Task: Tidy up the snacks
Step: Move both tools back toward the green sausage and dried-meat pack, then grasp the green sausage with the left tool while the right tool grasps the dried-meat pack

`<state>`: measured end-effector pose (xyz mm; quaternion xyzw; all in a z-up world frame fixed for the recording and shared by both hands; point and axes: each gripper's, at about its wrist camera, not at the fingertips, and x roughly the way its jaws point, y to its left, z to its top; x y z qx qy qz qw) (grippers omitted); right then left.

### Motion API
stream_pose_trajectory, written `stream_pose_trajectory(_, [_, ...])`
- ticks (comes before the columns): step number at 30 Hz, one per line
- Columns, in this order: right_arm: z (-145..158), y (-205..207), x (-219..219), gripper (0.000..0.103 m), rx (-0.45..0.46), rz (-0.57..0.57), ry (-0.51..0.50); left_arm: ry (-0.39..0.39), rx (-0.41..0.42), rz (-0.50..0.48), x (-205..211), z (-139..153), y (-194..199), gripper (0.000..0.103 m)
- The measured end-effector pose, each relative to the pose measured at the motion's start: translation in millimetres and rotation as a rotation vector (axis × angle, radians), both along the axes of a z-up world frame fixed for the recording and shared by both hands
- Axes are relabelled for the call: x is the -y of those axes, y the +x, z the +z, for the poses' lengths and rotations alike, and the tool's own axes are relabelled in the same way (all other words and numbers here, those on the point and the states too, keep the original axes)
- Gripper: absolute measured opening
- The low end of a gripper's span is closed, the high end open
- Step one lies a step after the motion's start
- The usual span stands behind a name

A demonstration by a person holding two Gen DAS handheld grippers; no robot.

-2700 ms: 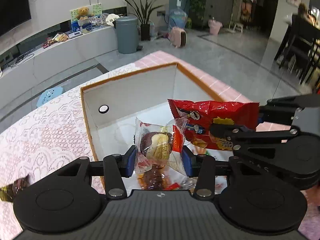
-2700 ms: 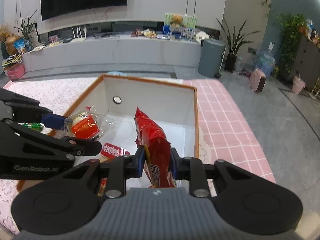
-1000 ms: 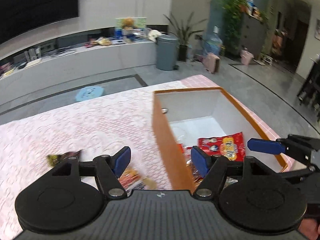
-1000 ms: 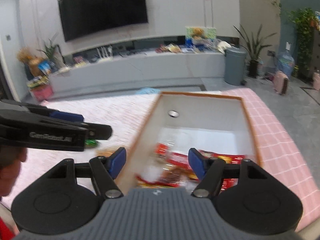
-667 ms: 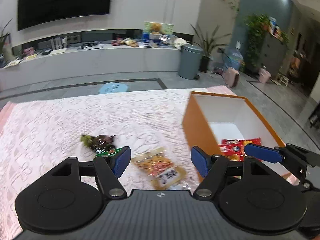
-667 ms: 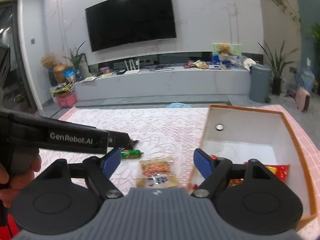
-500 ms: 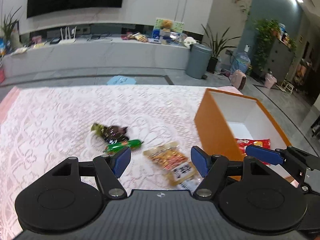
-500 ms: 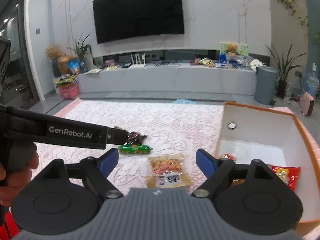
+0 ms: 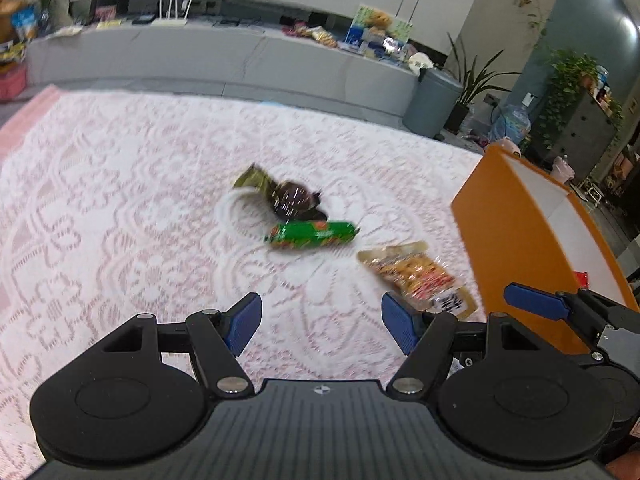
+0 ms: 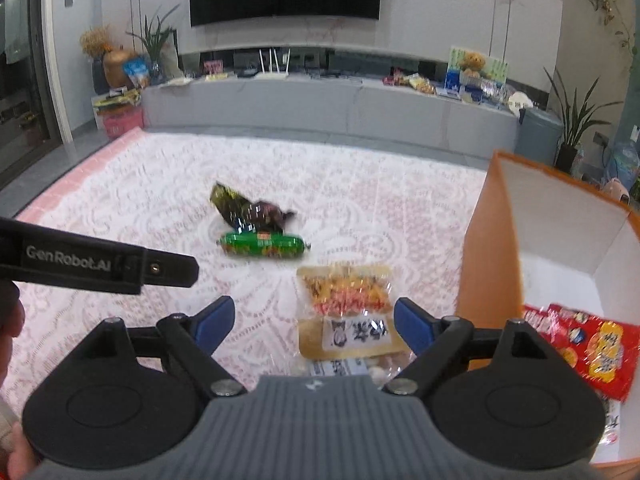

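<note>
I have both tongs spread wide and gripping nothing. My left tongs point(image 9: 321, 323) hang over the lace-covered bench point(image 9: 120, 208), their blue pads point(image 9: 243, 322) well apart with bare cloth showing between them. My right tongs point(image 10: 314, 323) are just as wide open, and the clear packet of orange-yellow snack point(image 10: 347, 308) lies on the cloth right between their tips, touching neither pad as far as I can tell.

Three snacks lie loose on the bench. Farthest from me is a dark wrapper with an olive-gold end point(image 9: 280, 196); just this side of it, touching or nearly so, lies a green sausage-shaped pack point(image 9: 312, 235), lengthwise across my view. The clear packet point(image 9: 416, 278) sits nearer to me and to the right of those two, close beside the orange box point(image 9: 520, 248) but not against it. A further small clear packet peeks out at the near edge of the right wrist view, under the tongs' body; I cannot make out what it is.

The box stands at the right of the bench, orange outside and white inside point(image 10: 560, 232). A red snack bag with cartoon print point(image 10: 588, 346) lies flat on its floor in the near corner. From the right wrist view the black arm of my left tongs point(image 10: 100, 262) crosses at the left, lettered GenRobot.AI
</note>
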<state>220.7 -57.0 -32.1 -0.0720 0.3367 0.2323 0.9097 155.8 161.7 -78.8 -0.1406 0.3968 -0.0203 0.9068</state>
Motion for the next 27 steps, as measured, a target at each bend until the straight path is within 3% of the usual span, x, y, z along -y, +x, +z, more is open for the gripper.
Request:
stream_pose_trajectory(5, [-19, 7, -8, 0.085, -0.006, -0.001, -0.051, 0.005, -0.020, -0.023, 0, -14, 3, 0.080])
stream_pose_trajectory(11, [-28, 24, -25, 0.084, 0.045, 0.016, -0.156, 0.084, -0.009, -0.062, 3, -12, 24, 0.078])
stream_pose_trajectory(17, [-33, 49, -33, 0.083, 0.050, 0.001, -0.183, 0.183, 0.044, -0.120, -1, -11, 53, 0.078])
stream_pose_trajectory(19, [-36, 55, -38, 0.075, 0.060, 0.005, -0.199, 0.205, 0.054, -0.142, -2, -18, 62, 0.078])
stream_pose_trajectory(22, [-43, 62, -46, 0.074, 0.065, 0.015, -0.220, 0.190, 0.070, -0.193, -6, -29, 73, 0.078])
stream_pose_trajectory(27, [-52, 69, -46, 0.070, 0.032, 0.009, -0.220, 0.244, 0.100, -0.257, -3, -41, 83, 0.078])
